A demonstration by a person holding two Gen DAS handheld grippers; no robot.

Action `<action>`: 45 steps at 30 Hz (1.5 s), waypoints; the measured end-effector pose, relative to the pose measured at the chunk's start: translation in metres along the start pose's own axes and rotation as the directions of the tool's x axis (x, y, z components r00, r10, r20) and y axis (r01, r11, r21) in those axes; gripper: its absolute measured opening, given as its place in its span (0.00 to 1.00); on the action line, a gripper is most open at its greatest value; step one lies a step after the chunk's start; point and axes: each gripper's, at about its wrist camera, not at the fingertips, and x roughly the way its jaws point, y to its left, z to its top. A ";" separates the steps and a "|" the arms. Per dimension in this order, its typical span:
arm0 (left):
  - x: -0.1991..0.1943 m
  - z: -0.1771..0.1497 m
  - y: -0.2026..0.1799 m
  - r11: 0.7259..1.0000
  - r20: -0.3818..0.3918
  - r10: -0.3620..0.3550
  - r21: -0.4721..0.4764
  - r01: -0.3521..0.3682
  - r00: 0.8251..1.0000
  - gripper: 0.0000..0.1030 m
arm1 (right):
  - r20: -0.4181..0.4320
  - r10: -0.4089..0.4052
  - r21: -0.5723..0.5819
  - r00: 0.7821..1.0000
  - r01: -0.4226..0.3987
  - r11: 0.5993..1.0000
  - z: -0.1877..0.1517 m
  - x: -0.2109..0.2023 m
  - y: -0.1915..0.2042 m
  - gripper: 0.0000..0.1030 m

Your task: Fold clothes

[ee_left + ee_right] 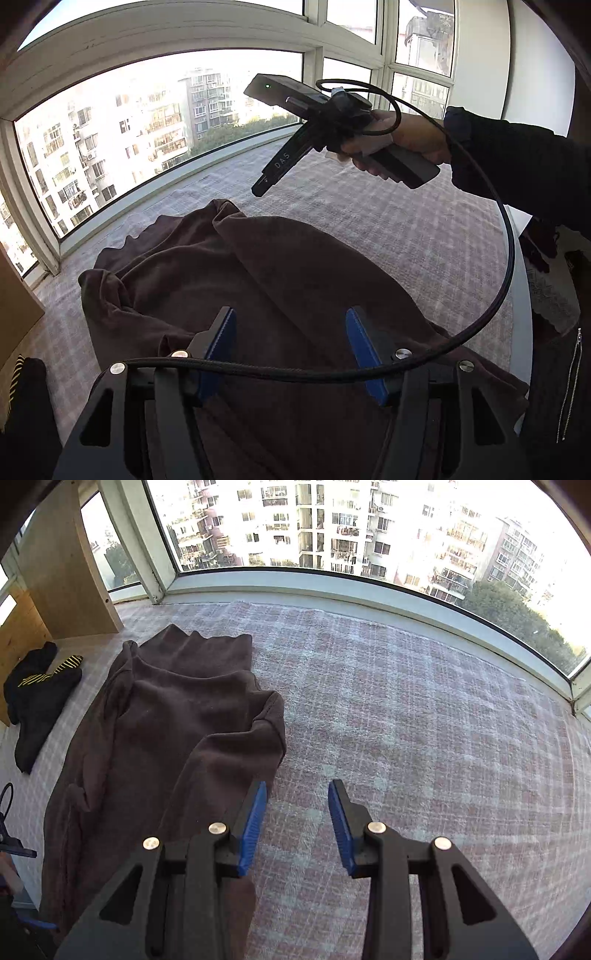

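From my left wrist view, my left gripper (291, 325) hangs over the brown garment (258, 273), its jaws spread apart with nothing between the blue pads (364, 350) but the cloth lying loose below them; I cannot tell whether the pads touch it. The garment lies rumpled on the plaid bedspread (388, 221), running from 6 o'clock up toward 11 o'clock, with a fold standing up near the centre. At 1 o'clock my right hand (402, 142) grips the handle of the right gripper (260, 188), lifted well above the bed, its fingers pointing down to 7 o'clock. A black cable (508, 236) loops from it round to my left tool. From the right wrist view, my right gripper (297, 797) has its jaws released and empty over bare bedspread (424, 709). The brown garment (166, 731) stretches from 7 o'clock up to 11 o'clock, its edge just beside my left finger. A black garment with yellow stripes (37, 690) lies at 9 o'clock, against a wooden cabinet (55, 572).
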 end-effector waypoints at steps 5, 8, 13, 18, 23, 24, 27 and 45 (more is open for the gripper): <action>0.059 0.017 0.003 0.996 -0.081 -0.051 0.062 0.056 0.995 0.56 | -0.024 0.124 -0.013 0.992 -0.125 0.992 0.014 0.042 -0.013 0.34; 0.085 0.018 0.010 0.995 -0.120 -0.064 0.074 0.073 0.991 0.56 | -0.035 0.177 -0.032 0.984 -0.178 0.984 0.016 0.051 -0.012 0.34; 0.102 0.010 0.030 0.997 -0.155 -0.053 0.048 0.061 0.986 0.56 | -0.039 0.280 -0.081 0.959 -0.283 0.956 0.020 0.040 -0.004 0.34; 0.106 -0.002 0.035 0.996 -0.162 -0.058 0.057 0.068 0.985 0.58 | -0.078 0.287 -0.107 0.955 -0.294 0.950 0.024 0.055 0.008 0.26; 0.106 -0.005 0.038 0.995 -0.137 -0.075 0.048 0.082 0.988 0.59 | -0.056 0.079 -0.295 0.995 -0.092 0.951 0.023 0.043 0.021 0.10; 0.106 -0.005 0.038 0.995 -0.135 -0.079 0.045 0.086 0.988 0.59 | -0.050 0.021 -0.295 0.999 -0.035 0.955 0.024 0.044 0.016 0.09; 0.105 -0.006 0.038 0.995 -0.134 -0.085 0.045 0.092 0.987 0.60 | -0.031 -0.033 -0.216 0.999 0.026 0.976 0.029 0.046 -0.002 0.07; 0.003 -0.008 0.006 0.997 -0.055 -0.069 0.033 0.071 0.996 0.59 | -0.144 0.142 -0.180 0.979 -0.167 0.969 -0.078 0.005 0.050 0.10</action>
